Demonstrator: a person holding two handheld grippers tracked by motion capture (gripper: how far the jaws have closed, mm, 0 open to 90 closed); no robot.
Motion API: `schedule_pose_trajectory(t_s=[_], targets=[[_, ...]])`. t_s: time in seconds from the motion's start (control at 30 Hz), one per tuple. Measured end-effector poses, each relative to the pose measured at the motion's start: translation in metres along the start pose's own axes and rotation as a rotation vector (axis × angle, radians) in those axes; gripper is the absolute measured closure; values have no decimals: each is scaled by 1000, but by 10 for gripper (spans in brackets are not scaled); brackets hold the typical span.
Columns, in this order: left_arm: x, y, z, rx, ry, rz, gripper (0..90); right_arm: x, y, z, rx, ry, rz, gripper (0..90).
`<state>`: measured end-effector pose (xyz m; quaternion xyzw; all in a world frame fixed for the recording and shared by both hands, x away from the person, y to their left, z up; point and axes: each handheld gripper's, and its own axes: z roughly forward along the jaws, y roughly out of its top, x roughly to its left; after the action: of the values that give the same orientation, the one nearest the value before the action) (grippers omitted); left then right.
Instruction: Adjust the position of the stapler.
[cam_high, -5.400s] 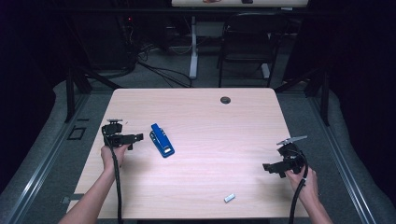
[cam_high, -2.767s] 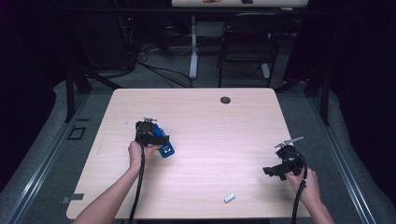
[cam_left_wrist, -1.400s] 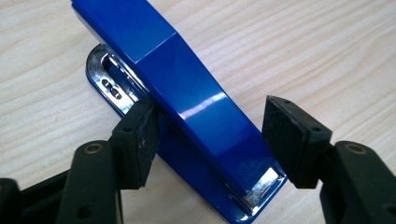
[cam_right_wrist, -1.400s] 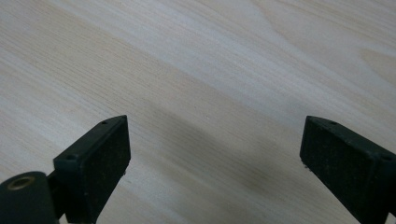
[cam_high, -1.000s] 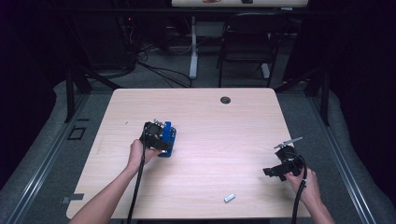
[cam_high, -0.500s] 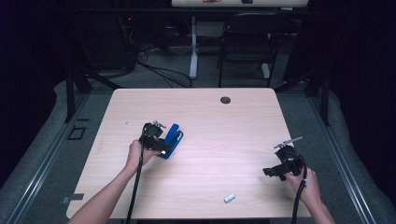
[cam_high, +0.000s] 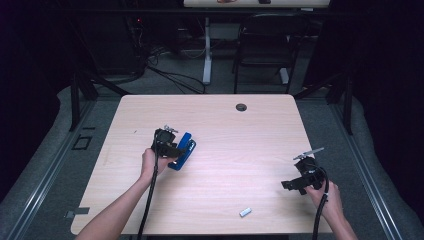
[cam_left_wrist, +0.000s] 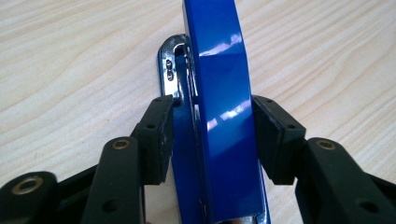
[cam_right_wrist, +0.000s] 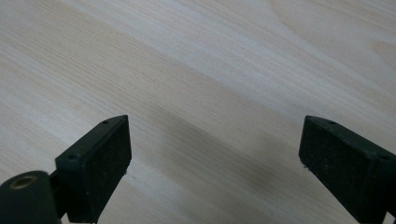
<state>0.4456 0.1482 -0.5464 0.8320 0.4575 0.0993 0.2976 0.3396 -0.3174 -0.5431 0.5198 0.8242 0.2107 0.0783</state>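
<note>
A blue stapler (cam_high: 187, 146) with a chrome base lies on its side on the wooden table (cam_high: 230, 135), left of centre. My left gripper (cam_high: 178, 150) is shut on it. In the left gripper view the stapler (cam_left_wrist: 219, 93) runs upward between the two black pads (cam_left_wrist: 159, 135), which touch its base and its top. These jaws have just been opening a little, with the stapler still between them. My right gripper (cam_high: 289, 184) hovers near the table's front right. It is open, with bare wood between its pads (cam_right_wrist: 95, 163).
A small white object (cam_high: 244, 212) lies near the front edge, between the two hands. A dark grommet (cam_high: 241, 107) sits at the table's far side. A black chair (cam_high: 265, 45) and a desk leg stand beyond the table.
The left hand came over from the table's left edge and took hold of the stapler. In the last second the stapler's far end swung to the right. The right hand stayed put.
</note>
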Motion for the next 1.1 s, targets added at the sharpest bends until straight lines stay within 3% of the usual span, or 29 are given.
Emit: schedule_pose_trajectory(t_s=[0.2,0.43,0.8,0.87,1.1], targets=[[-6,2,2,7,22,55,612,-1,-4,-3,-6,5,10,89],[-7,1,3,7,24,70,608,0,-3,-4,-9,-2,2,89],[-4,-1,3,-6,-3,47,623,-1,-2,-1,-5,4,-6,90],[-7,-1,2,-5,6,83,649,-1,-2,-1,-3,11,-9,90],[-4,-1,-1,-7,-24,105,662,0,-1,-1,-3,3,-14,91]])
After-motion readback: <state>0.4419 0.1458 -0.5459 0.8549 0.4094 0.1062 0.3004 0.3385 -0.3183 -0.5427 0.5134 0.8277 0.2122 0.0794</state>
